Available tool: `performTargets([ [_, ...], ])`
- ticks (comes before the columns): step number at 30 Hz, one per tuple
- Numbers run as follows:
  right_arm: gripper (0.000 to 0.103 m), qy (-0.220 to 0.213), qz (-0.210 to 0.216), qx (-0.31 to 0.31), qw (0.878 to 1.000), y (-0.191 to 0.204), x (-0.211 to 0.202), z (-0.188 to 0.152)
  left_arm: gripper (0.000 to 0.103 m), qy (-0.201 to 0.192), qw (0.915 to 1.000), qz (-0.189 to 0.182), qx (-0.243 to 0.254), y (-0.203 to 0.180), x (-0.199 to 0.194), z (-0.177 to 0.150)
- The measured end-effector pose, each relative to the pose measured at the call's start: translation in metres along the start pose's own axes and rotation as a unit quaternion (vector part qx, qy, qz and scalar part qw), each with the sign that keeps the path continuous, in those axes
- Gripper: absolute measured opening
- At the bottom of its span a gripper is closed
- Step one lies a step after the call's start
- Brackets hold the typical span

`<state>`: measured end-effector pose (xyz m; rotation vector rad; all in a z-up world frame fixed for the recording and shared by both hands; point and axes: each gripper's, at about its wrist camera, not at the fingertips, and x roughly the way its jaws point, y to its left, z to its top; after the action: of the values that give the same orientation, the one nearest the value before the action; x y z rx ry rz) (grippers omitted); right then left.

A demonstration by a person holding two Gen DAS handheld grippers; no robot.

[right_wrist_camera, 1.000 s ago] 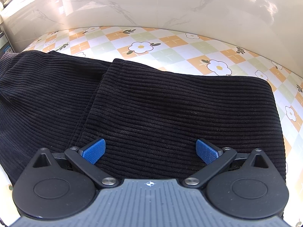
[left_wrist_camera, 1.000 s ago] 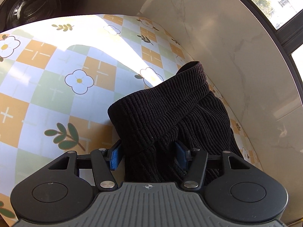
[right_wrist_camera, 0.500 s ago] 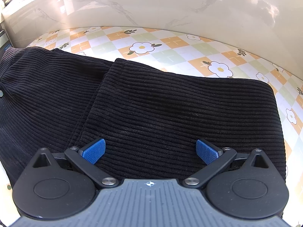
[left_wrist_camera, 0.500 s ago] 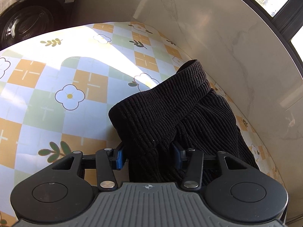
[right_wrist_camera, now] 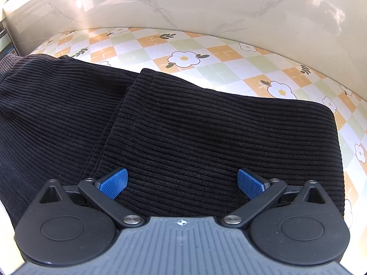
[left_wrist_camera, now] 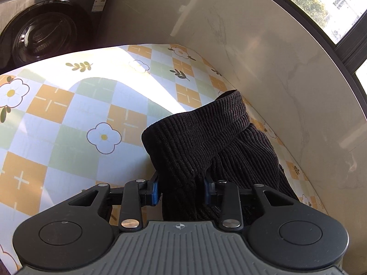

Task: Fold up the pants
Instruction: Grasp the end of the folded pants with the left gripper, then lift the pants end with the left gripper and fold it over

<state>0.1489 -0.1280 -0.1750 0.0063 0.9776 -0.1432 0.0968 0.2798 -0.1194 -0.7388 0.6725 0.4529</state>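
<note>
Black ribbed pants (left_wrist_camera: pixel 206 142) lie on the flowered tablecloth (left_wrist_camera: pixel 68 126) by the marble wall. My left gripper (left_wrist_camera: pixel 181 191) is closing on a bunched, raised end of the pants, and both blue pads touch the cloth between them. In the right wrist view the pants (right_wrist_camera: pixel 206 126) lie flat, with a folded layer on top whose edge runs down the middle left. My right gripper (right_wrist_camera: pixel 182 183) hovers open just over that folded layer, with nothing between its blue pads (right_wrist_camera: pixel 114 182).
A washing machine (left_wrist_camera: pixel 45 34) stands beyond the table's far left edge. The marble wall (left_wrist_camera: pixel 275 57) curves close along the right, under a window (left_wrist_camera: pixel 321 0). Bare tablecloth (right_wrist_camera: pixel 218 68) shows behind the pants, up to the wall.
The left jaws have narrowed onto the bunched cloth, which now sits tighter between the pads. The right gripper has drifted slightly to the left over the pants and stays open.
</note>
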Motion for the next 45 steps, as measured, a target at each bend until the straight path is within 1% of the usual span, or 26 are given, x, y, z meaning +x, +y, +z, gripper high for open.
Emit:
performTargets([
  [4, 0.103, 0.002, 0.015, -0.019, 1.000, 0.023, 0.006, 0.008, 0.035, -0.016, 0.9993, 0.024, -0.024, 0.017, -0.012, 0.007],
  [9, 0.103, -0.001, 0.029, -0.048, 0.998, 0.053, 0.013, 0.016, 0.034, -0.035, 0.9979, 0.052, -0.018, 0.032, -0.034, 0.013],
  [10, 0.103, -0.004, 0.033, -0.054, 0.998, 0.057, 0.015, 0.017, 0.034, -0.037, 0.9978, 0.054, -0.012, 0.031, -0.038, 0.014],
  [12, 0.103, -0.007, 0.037, -0.058, 0.998, 0.059, 0.017, 0.018, 0.034, -0.049, 0.9973, 0.051, 0.019, 0.023, -0.051, 0.014],
  [16, 0.103, -0.005, 0.048, -0.061, 0.997, 0.055, 0.018, 0.020, 0.032, -0.076, 0.9923, 0.027, 0.095, -0.015, -0.072, 0.015],
  [18, 0.103, -0.001, 0.060, -0.059, 0.996, 0.051, 0.016, 0.022, 0.031, -0.091, 0.9870, 0.008, 0.133, -0.042, -0.077, 0.015],
  [19, 0.101, 0.000, 0.068, -0.054, 0.996, 0.048, 0.014, 0.023, 0.031, -0.096, 0.9845, 0.000, 0.147, -0.052, -0.081, 0.014],
  [20, 0.096, 0.000, 0.073, -0.048, 0.996, 0.043, 0.011, 0.023, 0.031, -0.104, 0.9800, -0.013, 0.169, -0.068, -0.083, 0.013],
  [22, 0.096, -0.008, 0.083, -0.024, 0.996, 0.030, 0.000, 0.023, 0.030, -0.115, 0.9717, -0.035, 0.204, -0.093, -0.089, 0.008],
  [25, 0.096, -0.029, 0.082, 0.018, 0.996, -0.002, -0.021, 0.020, 0.029, -0.122, 0.9578, -0.080, 0.248, -0.135, -0.096, -0.003],
  [28, 0.096, -0.048, 0.062, 0.055, 0.995, -0.039, -0.040, 0.014, 0.029, -0.125, 0.9439, -0.119, 0.282, -0.175, -0.098, -0.018],
  [31, 0.096, -0.067, 0.044, 0.103, 0.992, -0.079, -0.059, 0.003, 0.029, -0.123, 0.9247, -0.158, 0.324, -0.219, -0.100, -0.041],
  [34, 0.096, -0.075, 0.029, 0.142, 0.987, -0.112, -0.071, -0.013, 0.029, -0.107, 0.8959, -0.196, 0.384, -0.265, -0.093, -0.078],
  [36, 0.096, -0.077, 0.016, 0.163, 0.984, -0.131, -0.077, -0.028, 0.029, -0.081, 0.8743, -0.220, 0.425, -0.294, -0.081, -0.113],
  [37, 0.096, -0.077, 0.009, 0.171, 0.982, -0.139, -0.080, -0.034, 0.029, -0.068, 0.8662, -0.228, 0.440, -0.303, -0.074, -0.128],
  [39, 0.096, -0.076, 0.000, 0.184, 0.980, -0.150, -0.082, -0.045, 0.029, -0.025, 0.8422, -0.240, 0.482, -0.323, -0.050, -0.168],
  [40, 0.096, -0.072, -0.004, 0.193, 0.979, -0.158, -0.083, -0.051, 0.030, -0.005, 0.8332, -0.241, 0.497, -0.329, -0.041, -0.184],
  [42, 0.096, -0.065, -0.004, 0.208, 0.976, -0.167, -0.084, -0.062, 0.032, 0.063, 0.8057, -0.232, 0.541, -0.340, -0.010, -0.223],
  [43, 0.096, -0.062, -0.002, 0.216, 0.974, -0.171, -0.085, -0.067, 0.042, 0.081, 0.7956, -0.227, 0.556, -0.342, -0.001, -0.235],
  [44, 0.096, -0.061, -0.001, 0.222, 0.973, -0.174, -0.087, -0.070, 0.047, 0.103, 0.7884, -0.239, 0.557, -0.340, 0.009, -0.242],
  [45, 0.096, -0.061, -0.001, 0.223, 0.973, -0.175, -0.089, -0.073, 0.054, 0.118, 0.7917, -0.256, 0.542, -0.336, 0.013, -0.241],
])
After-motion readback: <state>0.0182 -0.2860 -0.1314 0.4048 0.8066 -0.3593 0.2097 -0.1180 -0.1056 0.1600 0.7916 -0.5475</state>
